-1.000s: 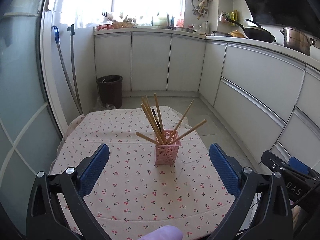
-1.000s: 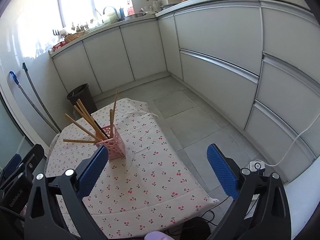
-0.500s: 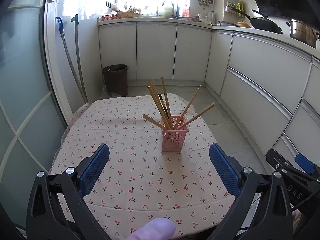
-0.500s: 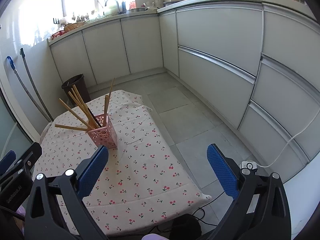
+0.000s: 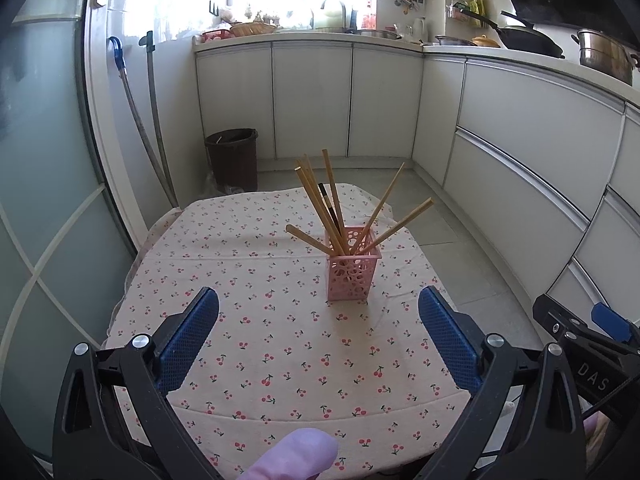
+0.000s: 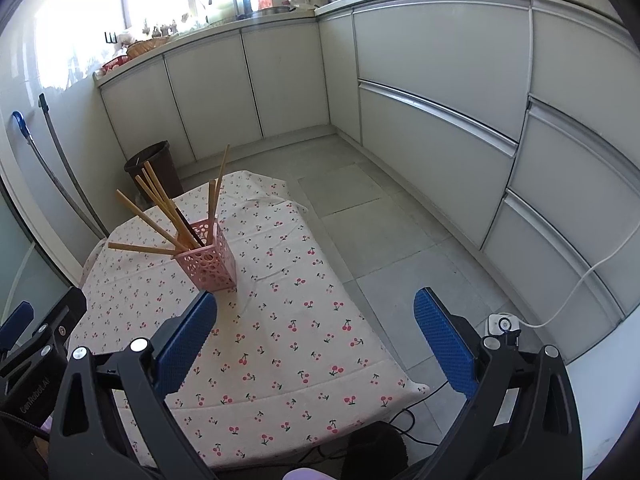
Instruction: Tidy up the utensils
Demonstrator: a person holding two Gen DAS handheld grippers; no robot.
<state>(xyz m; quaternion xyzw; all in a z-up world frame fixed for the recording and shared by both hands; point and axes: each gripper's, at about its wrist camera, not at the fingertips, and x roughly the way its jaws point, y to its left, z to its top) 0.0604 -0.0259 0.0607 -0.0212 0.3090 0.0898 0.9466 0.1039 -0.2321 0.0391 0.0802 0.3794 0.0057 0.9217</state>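
Over on the left, against the frosted glass door, two long-handled tools lean on the wall, with a dark waste bin on the floor just beside them. The left gripper hangs above the near part of the table, its blue pads spread wide apart with nothing between them; a fingertip shows at the bottom edge. In the middle of the cherry-print tablecloth stands the pink perforated holder, upright, with a fan of wooden chopsticks and one dark one splayed out in every direction. The cloth around it looks bare of loose utensils. Further right, the right gripper hovers over the table's right side and edge, also gaping and empty, with the holder off to its left. A white cable trails along the cabinets.

The sticks look done, I'd say. The risk is that holder: it looks light and top-heavy, and a gripper brushing a low, outward-leaning chopstick could tip it over or slide it on the loose cloth.
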